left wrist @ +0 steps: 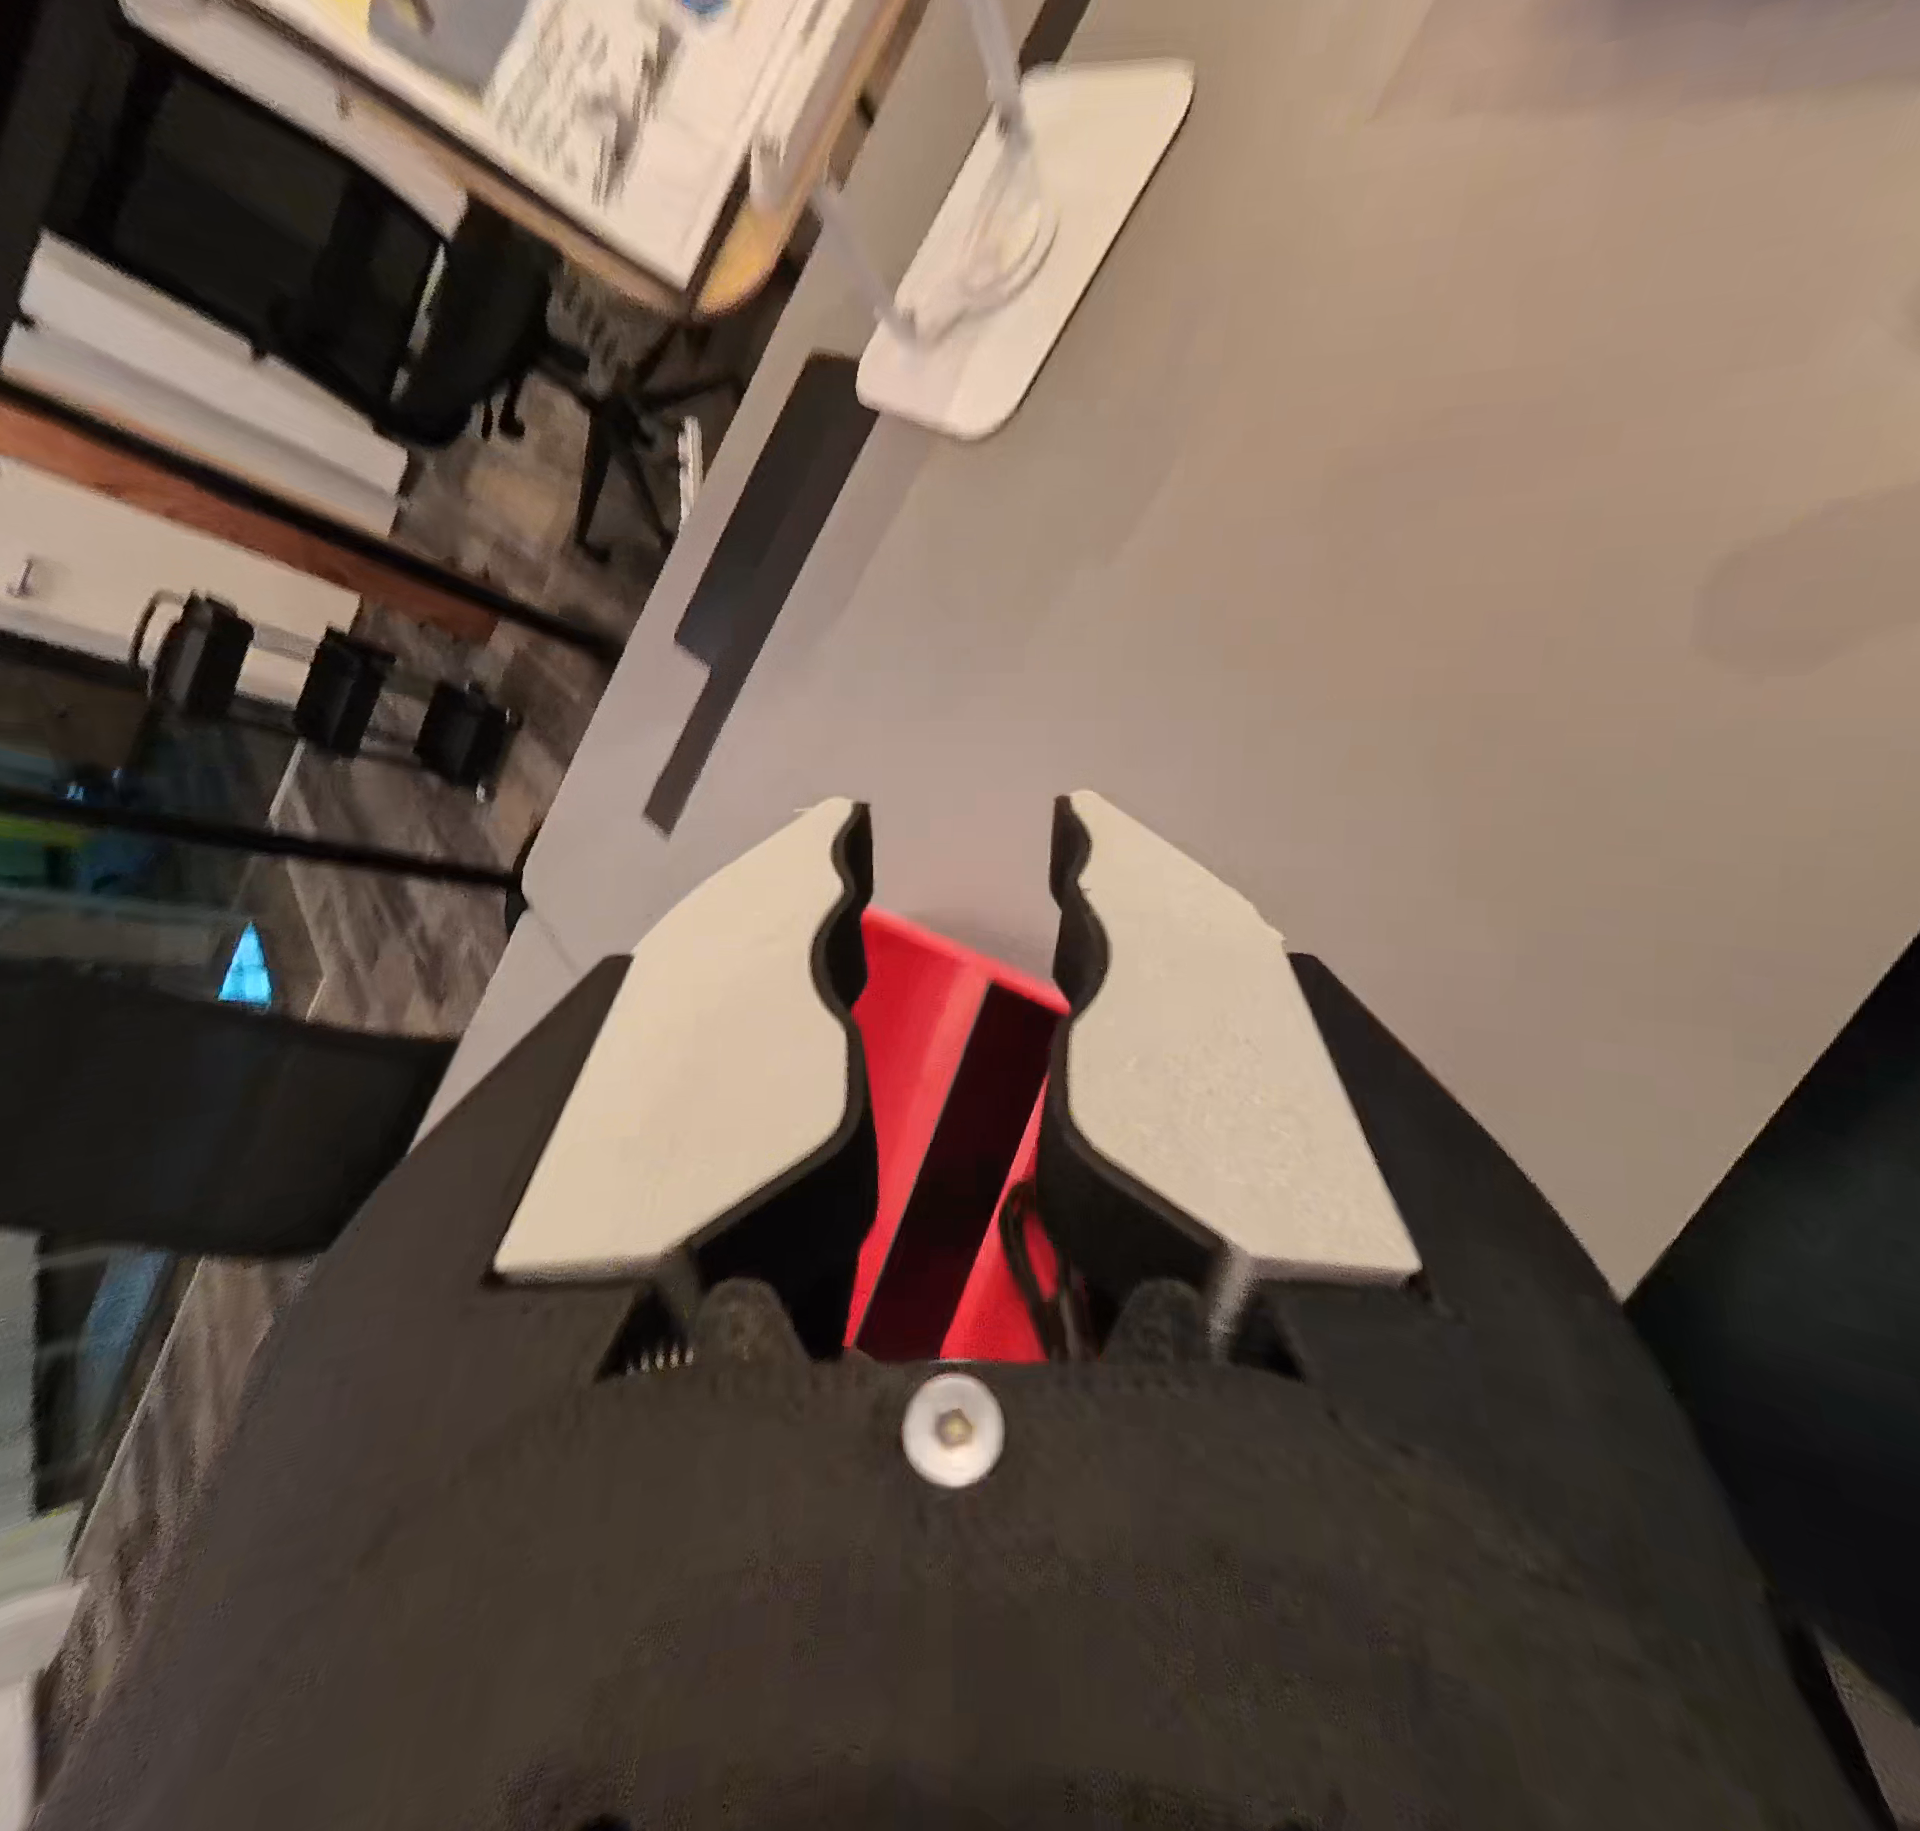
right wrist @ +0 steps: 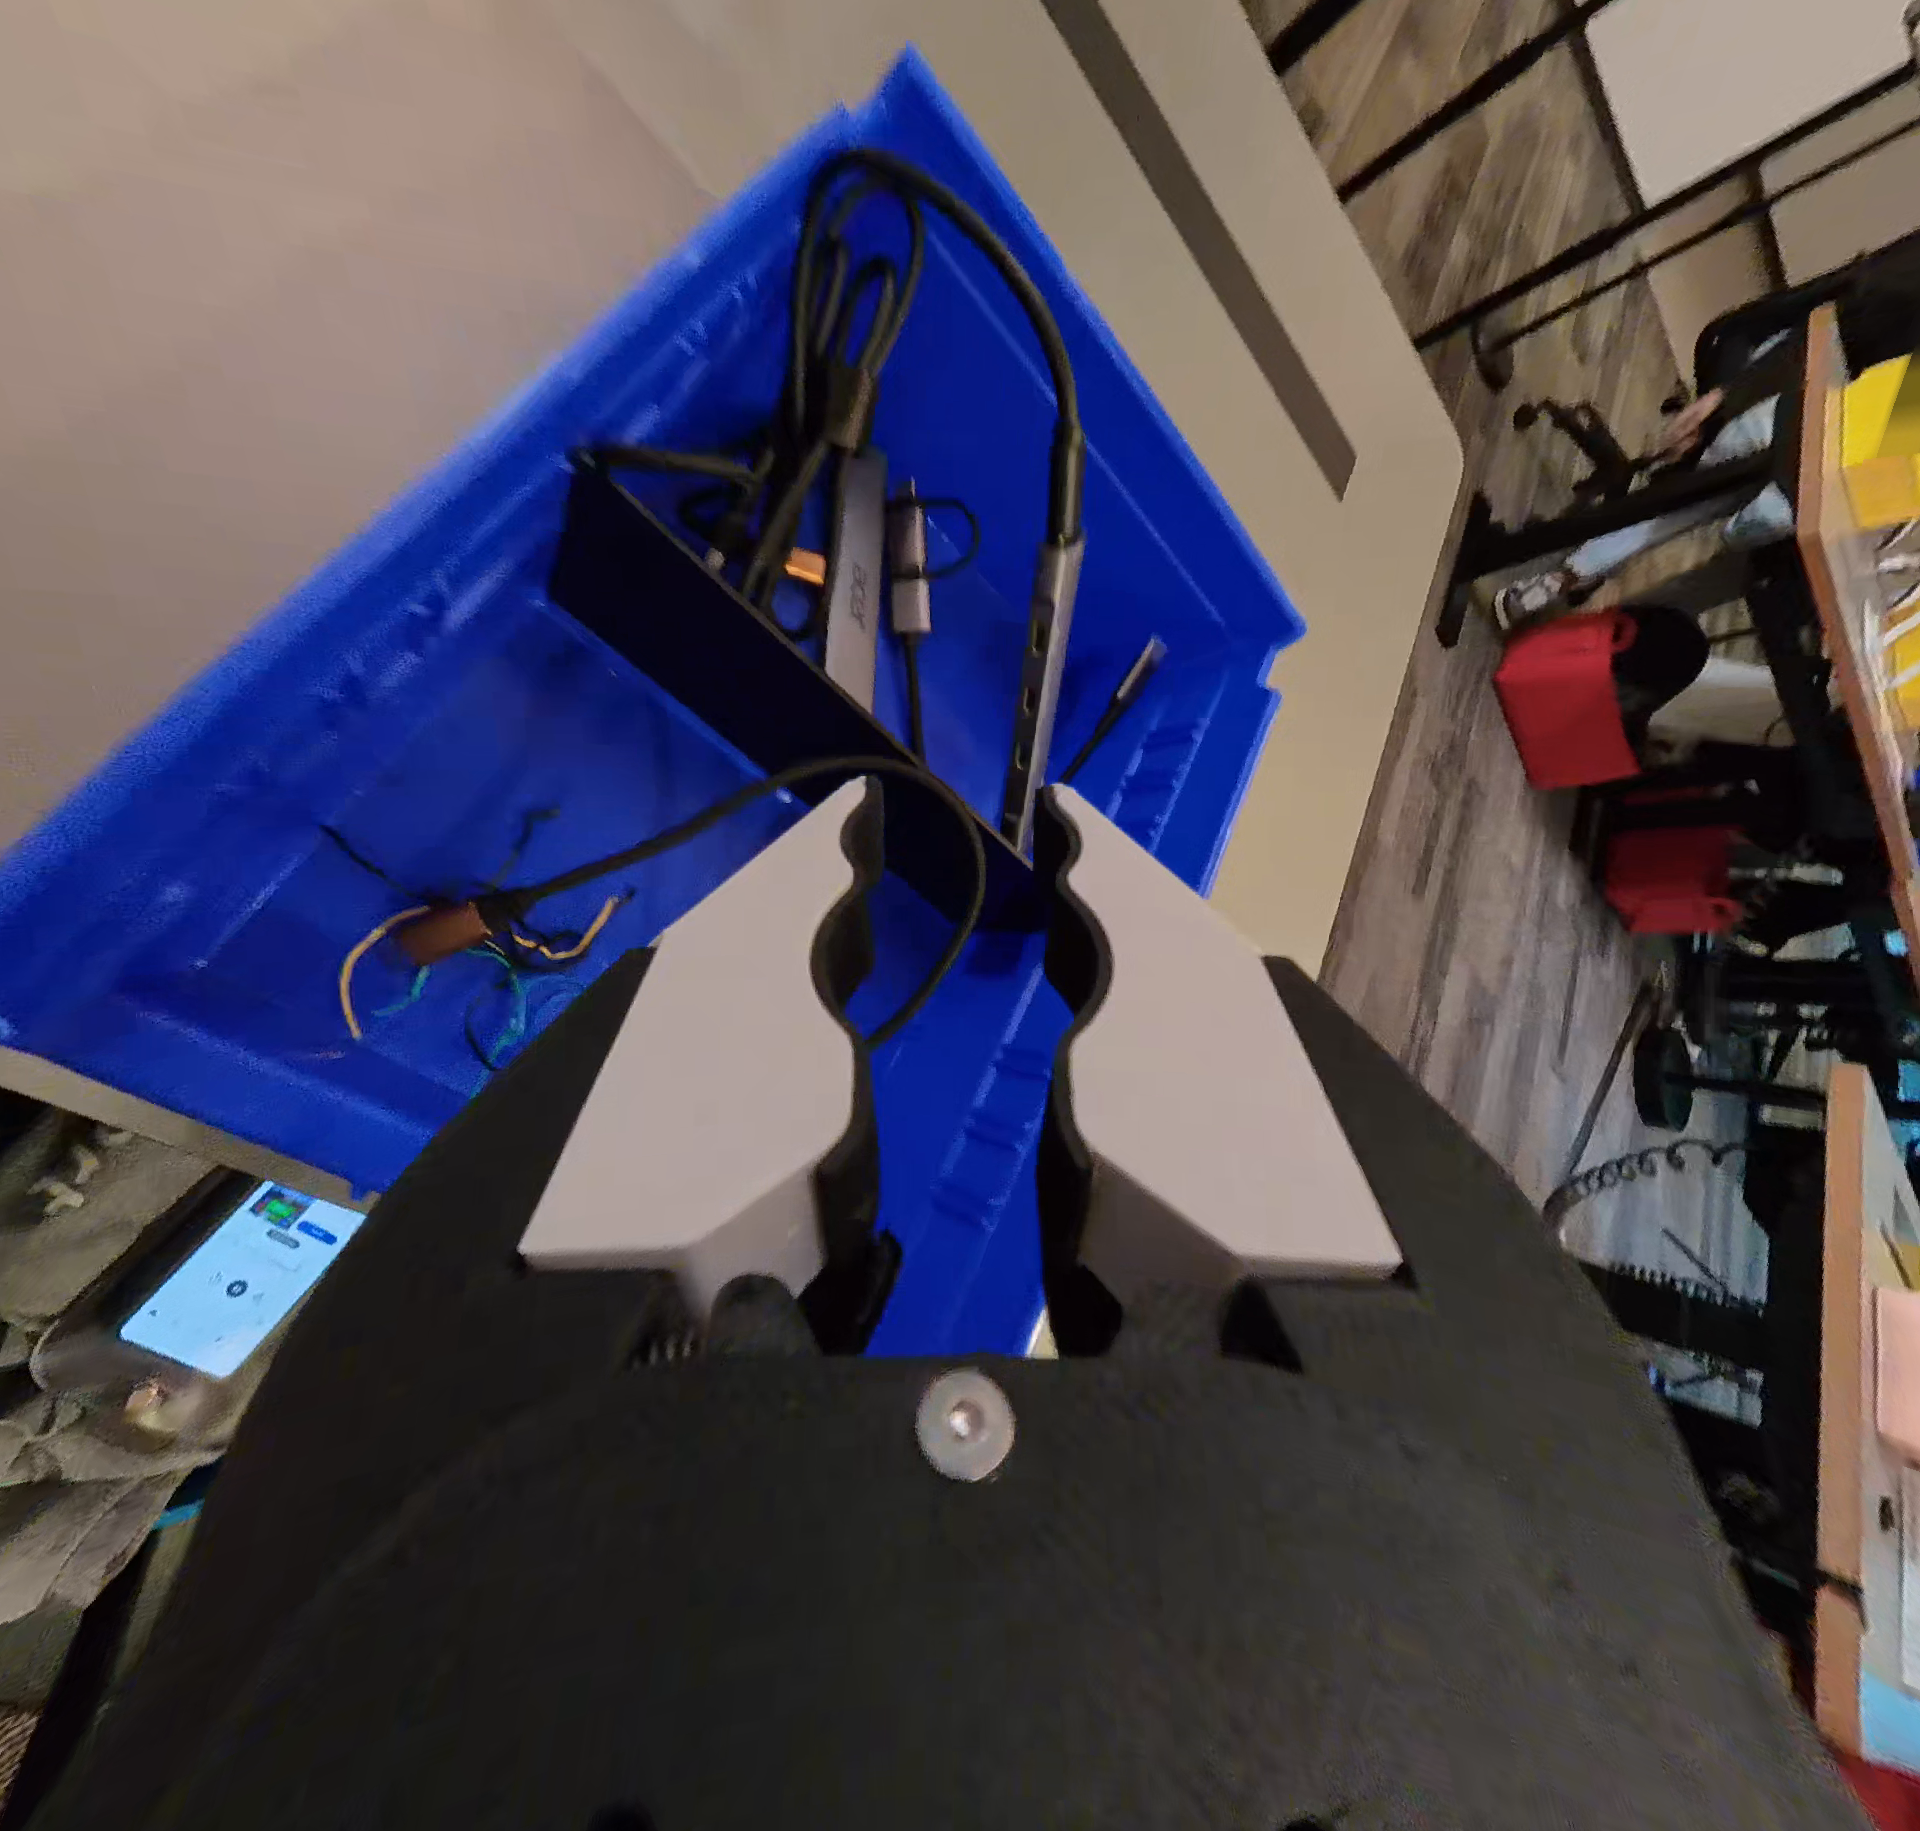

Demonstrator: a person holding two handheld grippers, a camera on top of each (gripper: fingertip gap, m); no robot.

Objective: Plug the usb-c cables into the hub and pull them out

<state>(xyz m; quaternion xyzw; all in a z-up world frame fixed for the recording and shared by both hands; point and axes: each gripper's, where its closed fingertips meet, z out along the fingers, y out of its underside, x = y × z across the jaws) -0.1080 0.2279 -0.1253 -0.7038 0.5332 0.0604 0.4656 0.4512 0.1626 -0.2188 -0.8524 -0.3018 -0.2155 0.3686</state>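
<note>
In the right wrist view my right gripper (right wrist: 958,799) is open above a blue bin (right wrist: 343,742) split by a black divider (right wrist: 707,628). The far compartment holds two grey hubs, one (right wrist: 857,586) next to the divider and one (right wrist: 1049,638) to its right. They lie among tangled black cables (right wrist: 842,306). One black cable (right wrist: 971,888) loops up from the near compartment and runs down between my open fingers, along the left one. In the left wrist view my left gripper (left wrist: 961,836) is open and empty above a red bin (left wrist: 935,1106).
A bundle of coloured wires (right wrist: 457,934) lies in the blue bin's near compartment. A lit phone (right wrist: 239,1272) sits beyond the table edge at lower left. A white lamp base (left wrist: 1023,243) stands on the table (left wrist: 1351,638). Chairs, shelves and red containers (right wrist: 1569,701) stand on the floor. The gap from one gripper's tips to the other's is roughly 55 cm.
</note>
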